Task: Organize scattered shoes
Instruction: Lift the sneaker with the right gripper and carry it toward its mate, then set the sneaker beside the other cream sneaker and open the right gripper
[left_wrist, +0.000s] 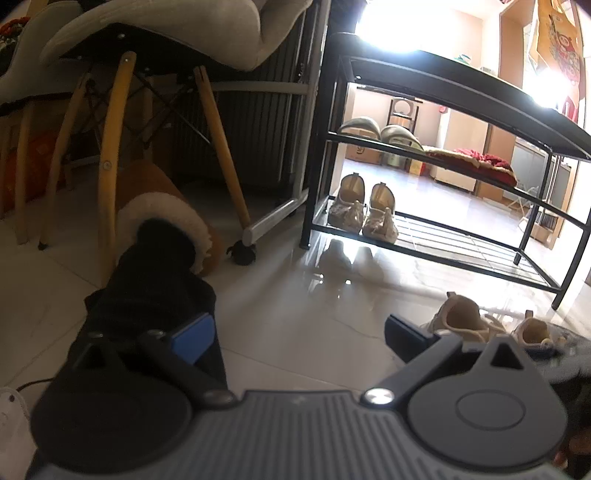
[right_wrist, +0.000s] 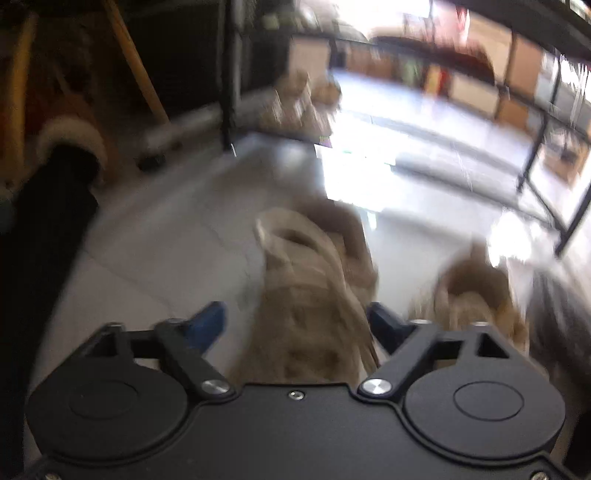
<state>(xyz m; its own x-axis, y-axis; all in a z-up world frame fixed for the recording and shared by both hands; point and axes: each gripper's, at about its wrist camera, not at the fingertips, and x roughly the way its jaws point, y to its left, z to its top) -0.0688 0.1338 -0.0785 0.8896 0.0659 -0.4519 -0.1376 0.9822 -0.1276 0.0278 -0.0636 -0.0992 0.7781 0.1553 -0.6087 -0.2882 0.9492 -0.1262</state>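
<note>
In the left wrist view, a black metal shoe rack (left_wrist: 436, 147) stands on the tiled floor. A beige pair of shoes (left_wrist: 364, 210) sits on its bottom shelf, grey slippers (left_wrist: 380, 131) and a red slipper (left_wrist: 480, 164) on the middle shelf. Two beige sneakers (left_wrist: 465, 319) lie on the floor in front. My left gripper (left_wrist: 299, 332) is open and empty above the floor. In the blurred right wrist view, my right gripper (right_wrist: 297, 321) is open around one beige sneaker (right_wrist: 314, 280); the other sneaker (right_wrist: 476, 291) lies to its right.
A chair with wooden legs (left_wrist: 114, 155) stands at left. A person's dark trouser leg in a brown fur-lined slipper (left_wrist: 166, 229) is beside it. A wheeled white frame (left_wrist: 273, 218) stands between chair and rack. A white cable (left_wrist: 22, 387) lies at bottom left.
</note>
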